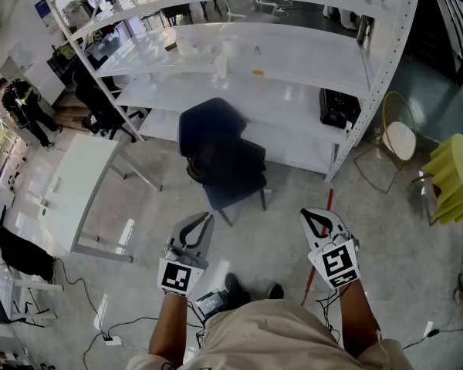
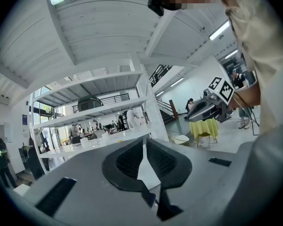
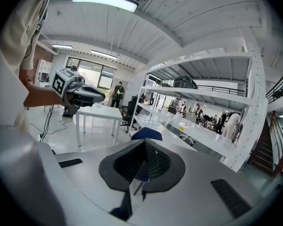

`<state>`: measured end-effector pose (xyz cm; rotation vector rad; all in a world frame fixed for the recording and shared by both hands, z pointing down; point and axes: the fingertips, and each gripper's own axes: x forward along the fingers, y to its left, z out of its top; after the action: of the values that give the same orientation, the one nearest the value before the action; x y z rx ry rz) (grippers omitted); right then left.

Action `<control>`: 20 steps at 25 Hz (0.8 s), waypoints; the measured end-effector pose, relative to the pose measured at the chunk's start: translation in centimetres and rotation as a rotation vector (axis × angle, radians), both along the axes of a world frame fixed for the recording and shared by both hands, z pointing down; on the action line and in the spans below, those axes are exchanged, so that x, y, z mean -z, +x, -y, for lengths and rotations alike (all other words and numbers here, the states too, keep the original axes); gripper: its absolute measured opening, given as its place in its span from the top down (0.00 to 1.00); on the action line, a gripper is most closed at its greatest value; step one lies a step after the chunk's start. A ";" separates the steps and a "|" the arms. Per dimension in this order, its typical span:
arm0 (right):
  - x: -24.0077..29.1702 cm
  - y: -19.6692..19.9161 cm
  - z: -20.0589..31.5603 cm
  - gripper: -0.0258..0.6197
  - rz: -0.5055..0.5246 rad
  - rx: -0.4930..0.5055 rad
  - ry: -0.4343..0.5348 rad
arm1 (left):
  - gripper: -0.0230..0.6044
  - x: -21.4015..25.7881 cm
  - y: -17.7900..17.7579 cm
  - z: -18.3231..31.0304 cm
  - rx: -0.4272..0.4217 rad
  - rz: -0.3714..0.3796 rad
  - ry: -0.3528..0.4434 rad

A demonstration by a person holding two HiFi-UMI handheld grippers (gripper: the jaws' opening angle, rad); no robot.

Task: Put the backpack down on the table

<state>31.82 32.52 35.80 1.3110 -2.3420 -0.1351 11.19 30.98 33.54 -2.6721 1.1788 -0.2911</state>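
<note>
— Head view, nearest first: we hold the left gripper (image 1: 207,217) and the right gripper (image 1: 305,215) low in front of us. Both claws are pressed fully together with nothing in them (each gripper view confirms it).

— And the backpack (image 1: 230,168)?

— We see it as a dark, slumped bundle on the seat of the chair (image 1: 208,122). It lies just ahead of us, before the white shelving (image 1: 293,75). The white table (image 1: 85,183) stands apart, to the left.

— Our right gripper view catches only the chair's blue top over its jaws, plus that table. Our left gripper view shows a yellow-draped table (image 2: 203,126) instead.
</note>
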 end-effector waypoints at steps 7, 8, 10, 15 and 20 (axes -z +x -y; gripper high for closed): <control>-0.2 -0.1 0.4 0.92 0.002 -0.003 -0.004 | 0.91 -0.6 -0.2 0.3 0.002 -0.003 -0.016; -0.2 0.0 0.5 0.92 0.003 -0.004 -0.006 | 0.91 -0.6 -0.1 0.3 0.001 -0.003 -0.018; -0.3 0.2 0.5 0.92 0.006 -0.006 -0.009 | 0.91 -0.7 0.1 0.4 -0.002 0.000 -0.019; -0.4 0.1 0.7 0.92 0.017 -0.007 -0.006 | 0.91 -1.0 0.0 0.5 -0.005 0.000 -0.025; -0.3 -0.1 0.7 0.92 0.039 -0.008 0.002 | 0.91 -1.1 0.0 0.6 -0.005 -0.005 -0.032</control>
<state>31.69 31.80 36.12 1.3351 -2.3700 -0.1103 11.14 30.42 34.68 -2.7047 1.1792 -0.3051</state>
